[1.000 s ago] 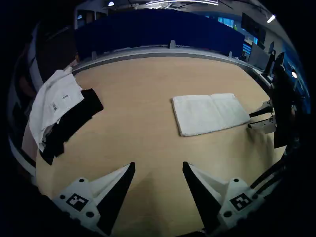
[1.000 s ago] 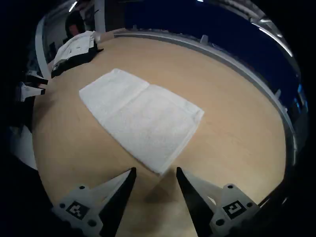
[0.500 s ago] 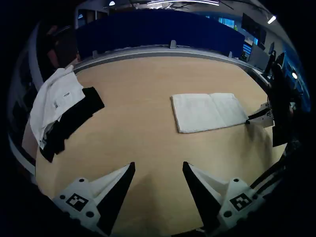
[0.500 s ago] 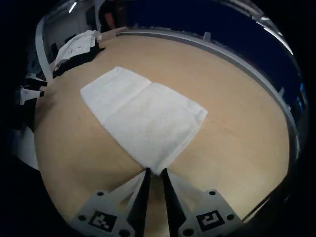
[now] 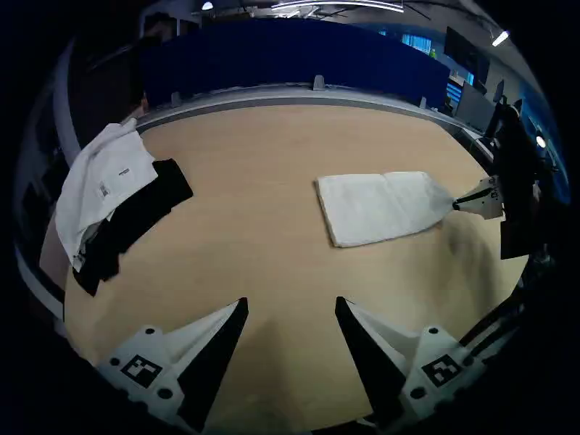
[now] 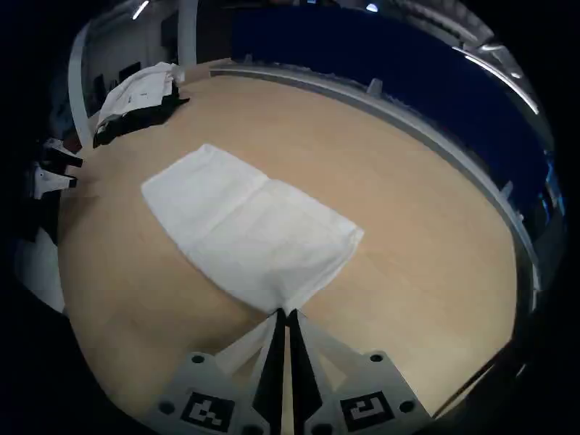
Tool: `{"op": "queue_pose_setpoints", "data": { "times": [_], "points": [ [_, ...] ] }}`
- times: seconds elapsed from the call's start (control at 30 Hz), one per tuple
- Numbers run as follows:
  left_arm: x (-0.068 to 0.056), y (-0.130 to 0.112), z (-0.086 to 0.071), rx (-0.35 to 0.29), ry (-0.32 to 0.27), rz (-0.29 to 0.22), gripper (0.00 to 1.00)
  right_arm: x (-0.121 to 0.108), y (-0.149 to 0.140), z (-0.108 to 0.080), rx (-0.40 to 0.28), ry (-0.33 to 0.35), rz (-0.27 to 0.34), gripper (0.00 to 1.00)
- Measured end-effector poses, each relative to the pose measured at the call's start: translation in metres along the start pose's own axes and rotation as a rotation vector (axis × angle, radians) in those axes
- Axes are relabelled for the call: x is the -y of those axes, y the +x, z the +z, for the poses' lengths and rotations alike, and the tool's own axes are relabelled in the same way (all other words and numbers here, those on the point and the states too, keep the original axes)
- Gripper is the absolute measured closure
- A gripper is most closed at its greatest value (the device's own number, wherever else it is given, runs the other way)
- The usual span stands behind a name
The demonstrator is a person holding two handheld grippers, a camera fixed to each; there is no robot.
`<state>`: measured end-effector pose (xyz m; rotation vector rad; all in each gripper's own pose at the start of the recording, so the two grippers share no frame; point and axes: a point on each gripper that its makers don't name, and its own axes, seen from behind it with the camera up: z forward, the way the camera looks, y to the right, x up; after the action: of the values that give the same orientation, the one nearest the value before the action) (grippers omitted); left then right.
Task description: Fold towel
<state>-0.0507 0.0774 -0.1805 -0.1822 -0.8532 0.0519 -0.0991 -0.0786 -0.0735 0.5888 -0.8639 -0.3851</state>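
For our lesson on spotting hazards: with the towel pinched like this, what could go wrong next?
The right claw pinches only a corner tip of the white rectangular cloth towel; it may slip out. The left claw hangs open, apart from the towel, so a one-cornered pull may drag it askew.

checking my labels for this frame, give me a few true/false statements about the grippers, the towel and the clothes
1. The right gripper is shut on a corner of the towel. True.
2. The left gripper grips the towel too. False: it is open, above bare table, apart from the towel.
3. The towel hangs over the table edge. False: it lies wholly on the table top.
4. White and black clothes lie apart from the towel. True.
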Motion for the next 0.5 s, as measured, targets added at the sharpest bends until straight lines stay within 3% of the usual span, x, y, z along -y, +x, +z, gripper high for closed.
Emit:
{"op": "queue_pose_setpoints", "data": {
  "times": [0.3,0.5],
  "points": [
    [0.002,0.001,-0.006,-0.006,-0.004,-0.014,0.11,0.005,0.069,-0.014,-0.069,0.004,-0.108,0.96],
    [0.002,0.003,-0.011,-0.019,-0.007,-0.024,0.11,0.027,0.119,-0.015,-0.116,0.032,-0.219,0.96]
  ]
}}
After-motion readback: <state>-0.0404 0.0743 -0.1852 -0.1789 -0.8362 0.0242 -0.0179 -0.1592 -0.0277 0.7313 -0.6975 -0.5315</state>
